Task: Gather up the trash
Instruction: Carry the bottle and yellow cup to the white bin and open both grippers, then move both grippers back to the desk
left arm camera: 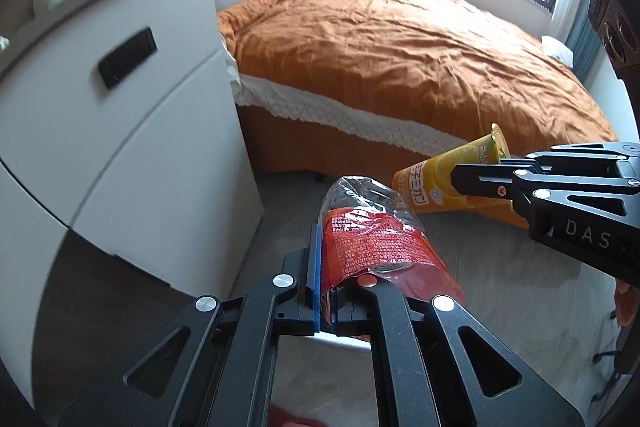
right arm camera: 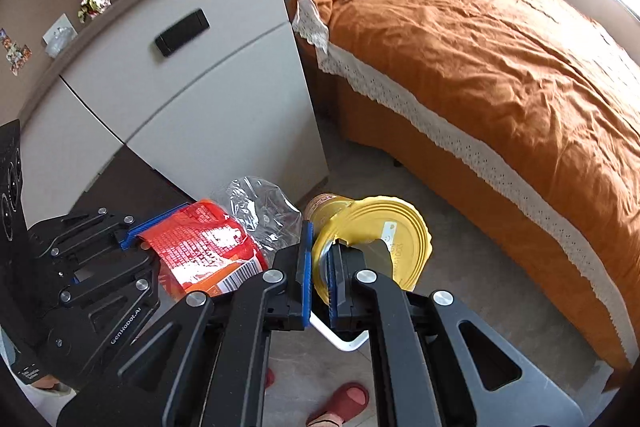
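Two grippers are carrying trash: left gripper pinching a red snack wrapper, right gripper clamping a yellow cup; both grips should be holding firm until over the white bin rim

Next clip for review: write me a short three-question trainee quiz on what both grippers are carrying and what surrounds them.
1. True or false: the left gripper is shut on the red and clear plastic snack wrapper.
2. Multiple choice: the right gripper grips the yellow-orange paper cup by A) its base, B) its rim beside the peeled-back lid, C) its middle.
3. Fill in: the cover on the bed is ____ in colour.

Key: 1 true. 2 B: one finger sits inside the mouth, the other outside. 3 orange.
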`<move>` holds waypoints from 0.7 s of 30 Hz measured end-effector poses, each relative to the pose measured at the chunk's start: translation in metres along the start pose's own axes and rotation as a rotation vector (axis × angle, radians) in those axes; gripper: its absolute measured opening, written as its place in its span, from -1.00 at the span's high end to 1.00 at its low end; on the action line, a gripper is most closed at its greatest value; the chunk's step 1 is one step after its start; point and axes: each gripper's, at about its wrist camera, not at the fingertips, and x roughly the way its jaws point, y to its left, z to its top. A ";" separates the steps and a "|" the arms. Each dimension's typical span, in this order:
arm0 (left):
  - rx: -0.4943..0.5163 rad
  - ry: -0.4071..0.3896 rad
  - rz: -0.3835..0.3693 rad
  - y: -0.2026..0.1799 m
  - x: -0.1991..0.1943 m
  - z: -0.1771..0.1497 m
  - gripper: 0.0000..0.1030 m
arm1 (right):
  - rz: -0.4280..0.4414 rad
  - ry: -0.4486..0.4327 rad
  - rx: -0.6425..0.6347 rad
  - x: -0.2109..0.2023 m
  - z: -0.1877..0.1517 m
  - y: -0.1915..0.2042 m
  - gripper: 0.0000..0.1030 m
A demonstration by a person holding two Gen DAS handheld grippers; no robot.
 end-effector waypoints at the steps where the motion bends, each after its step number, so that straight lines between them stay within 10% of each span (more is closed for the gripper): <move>1: 0.012 0.024 -0.008 -0.003 0.016 -0.007 0.91 | -0.008 0.015 -0.004 0.012 -0.006 -0.003 0.83; 2: 0.026 0.045 -0.022 -0.004 0.034 -0.015 0.86 | -0.020 0.043 -0.011 0.029 -0.014 -0.006 0.59; 3: 0.039 0.060 -0.030 -0.007 0.051 -0.024 0.34 | -0.031 0.062 -0.013 0.044 -0.022 -0.009 0.26; 4: 0.047 0.077 -0.035 -0.009 0.066 -0.033 -0.65 | -0.044 0.061 -0.007 0.055 -0.030 -0.014 -0.40; 5: 0.052 0.091 -0.039 -0.010 0.079 -0.040 -0.83 | -0.054 0.061 0.002 0.066 -0.038 -0.019 -0.52; 21: 0.058 0.071 -0.003 -0.001 0.067 -0.045 -0.88 | -0.078 0.071 0.041 0.073 -0.048 -0.017 -0.74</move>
